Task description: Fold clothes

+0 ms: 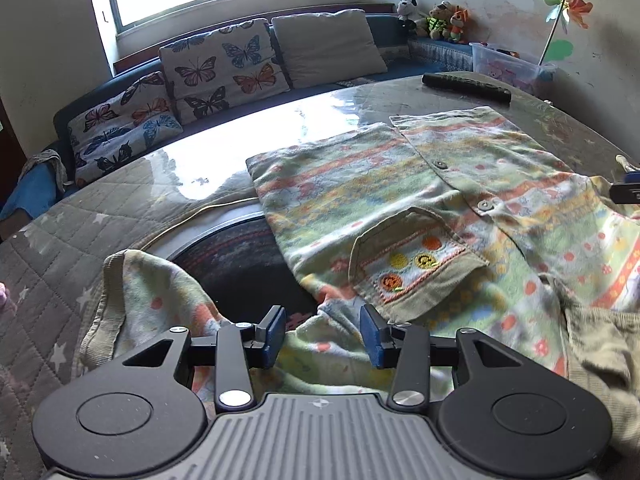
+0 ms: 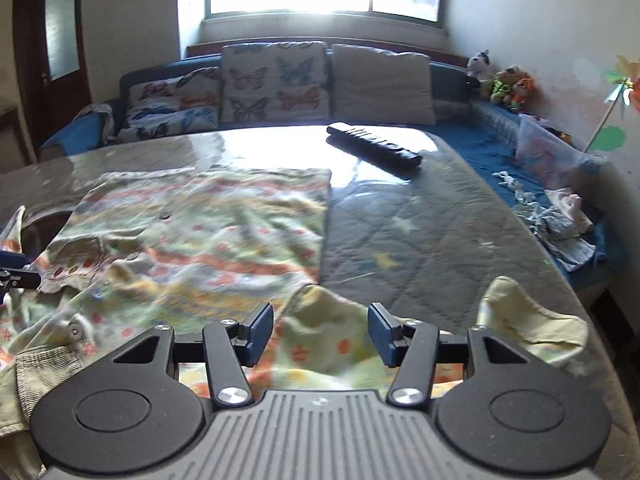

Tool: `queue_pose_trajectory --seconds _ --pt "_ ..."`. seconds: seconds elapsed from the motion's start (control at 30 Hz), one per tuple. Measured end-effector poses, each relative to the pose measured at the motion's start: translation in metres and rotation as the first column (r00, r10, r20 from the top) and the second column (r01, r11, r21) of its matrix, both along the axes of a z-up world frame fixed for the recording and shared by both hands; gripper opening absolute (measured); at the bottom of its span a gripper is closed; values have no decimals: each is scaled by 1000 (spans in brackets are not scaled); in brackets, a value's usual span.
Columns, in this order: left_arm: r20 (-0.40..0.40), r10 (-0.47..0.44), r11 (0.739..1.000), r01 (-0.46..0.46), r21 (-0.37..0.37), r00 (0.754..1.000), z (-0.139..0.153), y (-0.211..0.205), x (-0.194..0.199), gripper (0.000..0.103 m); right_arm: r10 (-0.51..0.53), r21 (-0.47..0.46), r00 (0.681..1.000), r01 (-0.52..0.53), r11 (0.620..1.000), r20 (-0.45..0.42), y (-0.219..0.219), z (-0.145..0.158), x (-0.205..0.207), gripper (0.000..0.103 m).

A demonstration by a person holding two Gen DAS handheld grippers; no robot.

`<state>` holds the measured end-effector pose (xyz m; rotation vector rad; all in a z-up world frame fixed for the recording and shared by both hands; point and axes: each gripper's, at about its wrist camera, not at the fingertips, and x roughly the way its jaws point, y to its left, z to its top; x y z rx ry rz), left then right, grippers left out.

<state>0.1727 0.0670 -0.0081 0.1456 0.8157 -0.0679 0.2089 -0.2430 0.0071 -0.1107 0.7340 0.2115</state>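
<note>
A child's patterned button shirt [image 1: 400,200] in green, orange and white lies spread on the table, with a front pocket [image 1: 412,264] and corduroy collar [image 1: 600,344]. My left gripper [image 1: 323,334] is open just above the shirt's left sleeve [image 1: 160,304], nothing between its pads. In the right wrist view the same shirt [image 2: 208,232] lies ahead and to the left. My right gripper [image 2: 320,334] is open over the right sleeve [image 2: 532,320], which is bunched at the table's near right edge. The left gripper's tip shows at that view's far left [image 2: 12,268].
The table [image 2: 420,216] has a glass top over a grey quilted star cloth. A black remote [image 2: 374,146] lies at its far side. A blue sofa with butterfly cushions [image 1: 224,64] stands behind. A plastic box [image 1: 508,66] and loose clothes [image 2: 560,216] lie on the right.
</note>
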Motion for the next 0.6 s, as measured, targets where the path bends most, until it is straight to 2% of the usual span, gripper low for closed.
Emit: queue_pose_trajectory --seconds 0.1,0.17,0.23,0.33,0.6 --pt "14 -13 1000 13 -3 1000 0 0 -5 37 22 4 1000 -22 1000 -20 10 -5 1 54" --pt "22 -19 1000 19 -1 1000 0 -2 -9 23 33 11 999 -33 999 -39 15 -9 -1 54" --pt "33 -11 1000 10 28 999 0 -6 -13 17 48 20 997 -47 999 -55 19 -12 -4 55" --pt "41 20 998 -22 51 999 0 -3 -20 15 73 21 996 -72 997 -60 26 -17 -11 61" --pt "35 120 989 -122 82 992 1 26 -48 14 165 26 986 -164 986 -32 67 -17 -20 64"
